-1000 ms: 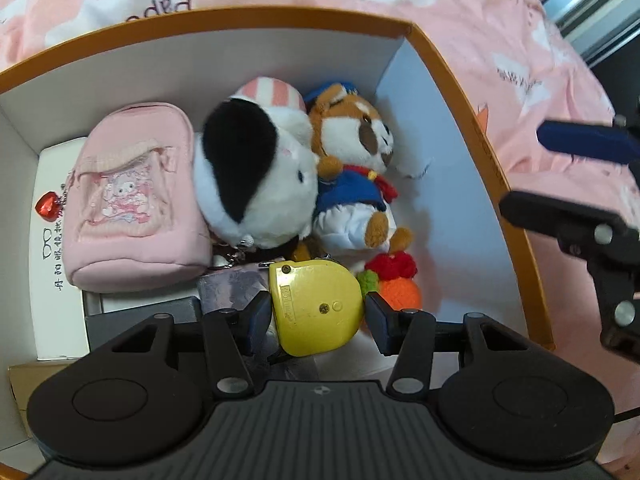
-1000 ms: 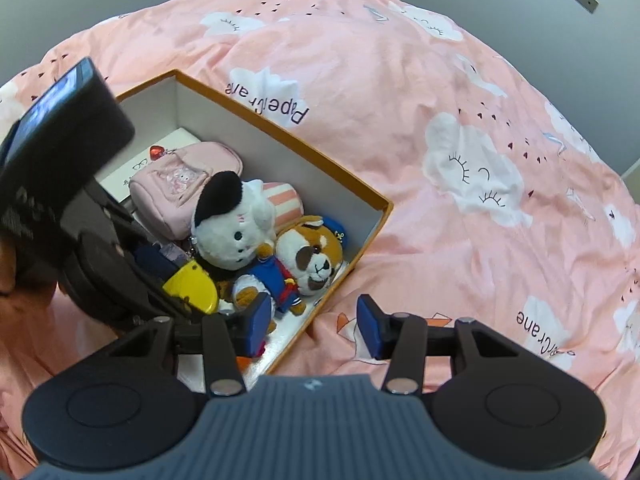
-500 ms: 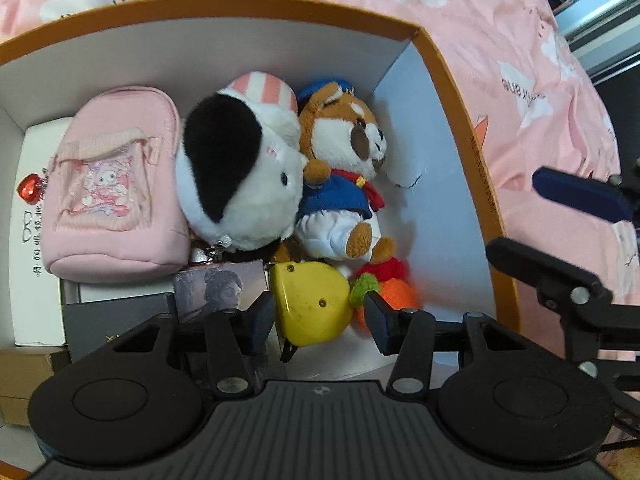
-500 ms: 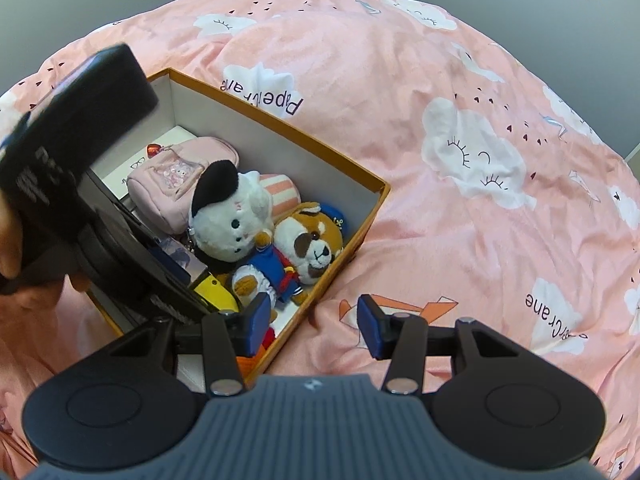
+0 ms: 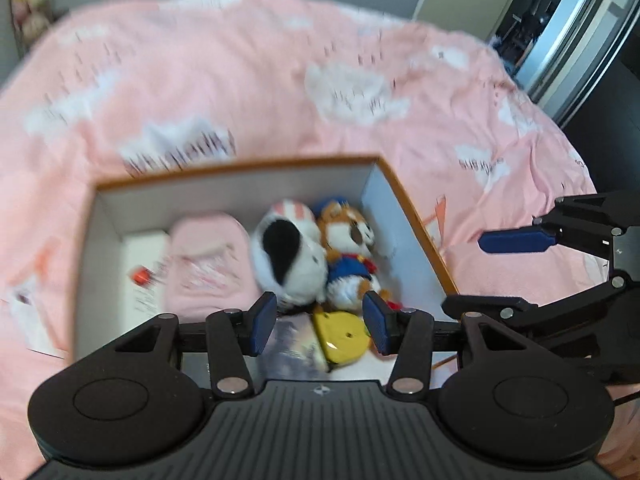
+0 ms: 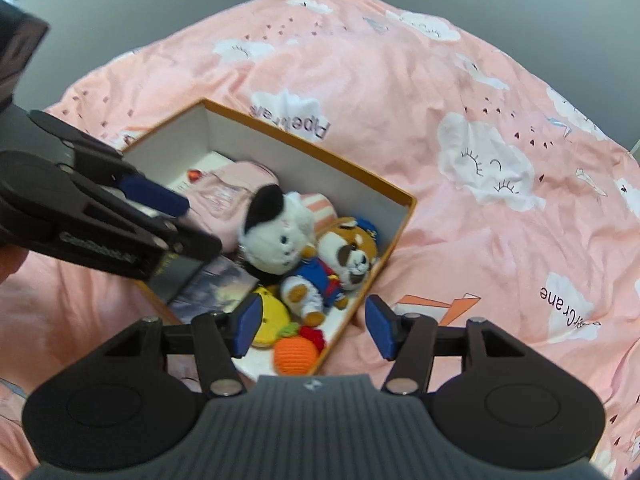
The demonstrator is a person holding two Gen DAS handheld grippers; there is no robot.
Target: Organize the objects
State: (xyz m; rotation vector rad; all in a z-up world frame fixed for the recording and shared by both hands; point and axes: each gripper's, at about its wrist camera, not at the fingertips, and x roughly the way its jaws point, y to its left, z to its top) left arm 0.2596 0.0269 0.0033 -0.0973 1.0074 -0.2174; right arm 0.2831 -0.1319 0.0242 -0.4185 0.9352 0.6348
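Right wrist view, plush toys (image 6: 312, 240), orange box (image 6: 400, 220)

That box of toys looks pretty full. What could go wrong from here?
The box sits on a soft, rumpled pink quilt, so a nudge from the right gripper, hanging open over the box's near corner, might tip or shift it. The crocheted orange and yellow case are crowded into that corner; adding more could push them out. The left wrist view is blurred, so judging a reach with the open left gripper now is unreliable.
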